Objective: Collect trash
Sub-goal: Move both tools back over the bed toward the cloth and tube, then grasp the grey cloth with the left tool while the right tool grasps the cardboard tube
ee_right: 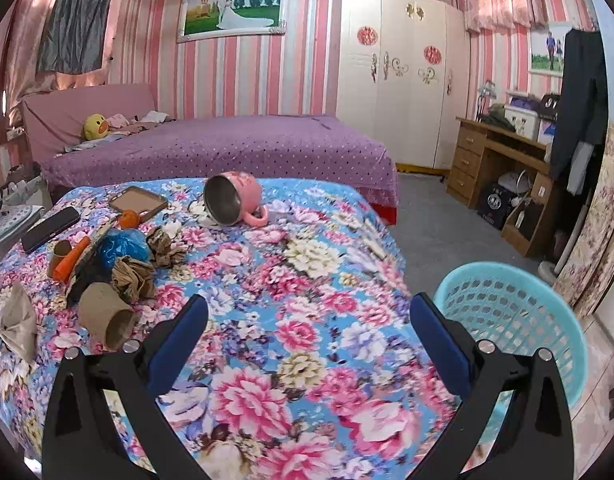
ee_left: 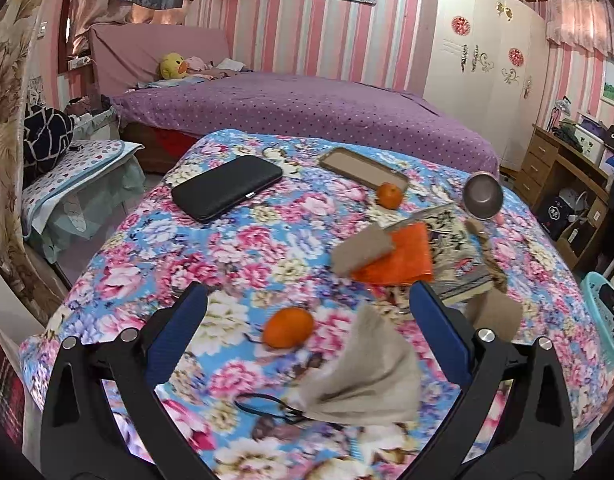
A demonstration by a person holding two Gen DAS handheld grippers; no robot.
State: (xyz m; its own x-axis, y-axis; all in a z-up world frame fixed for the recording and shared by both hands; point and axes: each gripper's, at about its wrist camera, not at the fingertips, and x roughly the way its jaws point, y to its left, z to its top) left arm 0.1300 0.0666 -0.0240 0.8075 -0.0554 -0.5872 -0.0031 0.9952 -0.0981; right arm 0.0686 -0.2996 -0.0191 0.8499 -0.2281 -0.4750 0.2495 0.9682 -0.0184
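Note:
In the left wrist view my left gripper (ee_left: 307, 292) is open above the floral cloth (ee_left: 235, 248). A tangerine (ee_left: 287, 327) and a blurred beige paper scrap (ee_left: 367, 376) lie between its fingers, which touch neither. Farther off lie a cardboard tube (ee_left: 363, 252) and an orange wrapper (ee_left: 399, 256). My right gripper (ee_right: 310, 302) is open and holds nothing over bare cloth. To its left sits the trash pile: a cardboard tube (ee_right: 105, 316), crumpled brown paper (ee_right: 133, 278), a blue plastic bag (ee_right: 123, 246) and the beige scrap (ee_right: 17, 324). A turquoise basket (ee_right: 507, 312) stands on the floor at the right.
A pink mug (ee_right: 233, 200) lies on its side at the far end of the cloth. A black phone (ee_left: 227, 186), a brown phone case (ee_left: 363, 168), a second tangerine (ee_left: 389, 195), a book (ee_left: 455, 256) and a black hair tie (ee_left: 267, 404) also lie here. A purple bed (ee_right: 227, 148) stands behind.

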